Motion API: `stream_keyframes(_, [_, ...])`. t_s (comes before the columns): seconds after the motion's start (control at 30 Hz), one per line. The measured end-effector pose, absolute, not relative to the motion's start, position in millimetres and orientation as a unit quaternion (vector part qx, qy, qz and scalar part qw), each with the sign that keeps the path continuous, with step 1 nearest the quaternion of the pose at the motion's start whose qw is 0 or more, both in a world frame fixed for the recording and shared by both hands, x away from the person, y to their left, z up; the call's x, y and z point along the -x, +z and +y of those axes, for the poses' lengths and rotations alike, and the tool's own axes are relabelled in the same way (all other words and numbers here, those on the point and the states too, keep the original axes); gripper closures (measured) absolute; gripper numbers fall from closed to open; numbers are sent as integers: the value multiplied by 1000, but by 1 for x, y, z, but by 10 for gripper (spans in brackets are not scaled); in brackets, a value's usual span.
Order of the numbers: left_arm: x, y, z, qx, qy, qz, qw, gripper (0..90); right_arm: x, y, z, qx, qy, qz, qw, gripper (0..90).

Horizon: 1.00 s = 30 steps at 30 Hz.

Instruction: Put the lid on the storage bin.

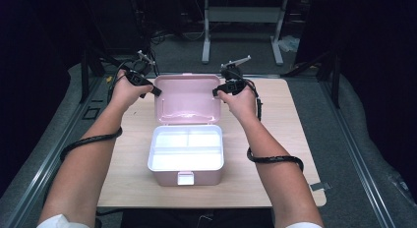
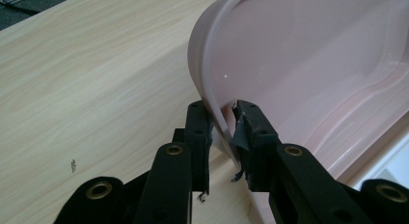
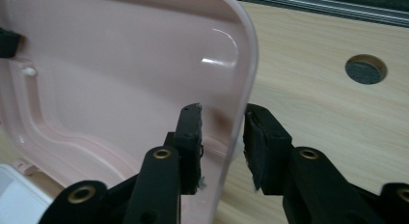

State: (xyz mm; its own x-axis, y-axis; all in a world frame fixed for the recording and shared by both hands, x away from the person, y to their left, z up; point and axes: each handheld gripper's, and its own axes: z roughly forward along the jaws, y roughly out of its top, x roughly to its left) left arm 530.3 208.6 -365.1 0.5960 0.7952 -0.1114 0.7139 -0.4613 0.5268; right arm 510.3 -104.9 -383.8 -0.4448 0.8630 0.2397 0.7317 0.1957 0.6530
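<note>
Pink lid (image 1: 187, 98) stands open, long axis left-right. Left gripper (image 2: 223, 119) pinches its left edge. Right gripper (image 3: 223, 121) straddles the right edge, jaws slack, not gripping.

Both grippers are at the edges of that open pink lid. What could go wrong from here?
1. The right gripper straddles the lid rim with a gap at its pads, so only the left gripper seems to pinch it; the lid might twist or drop forward.
2. If it drops, it could slam onto the white tray.
3. Pushing the lid back could tip or slide the box on the table.
</note>
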Motion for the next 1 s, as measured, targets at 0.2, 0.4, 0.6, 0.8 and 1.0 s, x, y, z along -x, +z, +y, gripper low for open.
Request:
stream_keyframes(0.2, [-525,-361,213,-853,76,432,281,749,-509,-379,-99,-512,363,771,107,618])
stream_keyframes(0.4, [-514,-351,216,-854,79,420,297,725,-501,-372,-101,-501,373,773,111,622])
stream_keyframes(0.6, [-502,-337,224,-855,76,406,314,685,-491,-366,-101,-486,386,775,120,616])
stream_keyframes(0.8, [-490,-326,226,-859,88,388,322,687,-479,-357,-100,-465,387,786,125,609])
stream_keyframes(1.0, [-476,-320,224,-867,106,368,320,697,-464,-350,-100,-450,385,792,149,608])
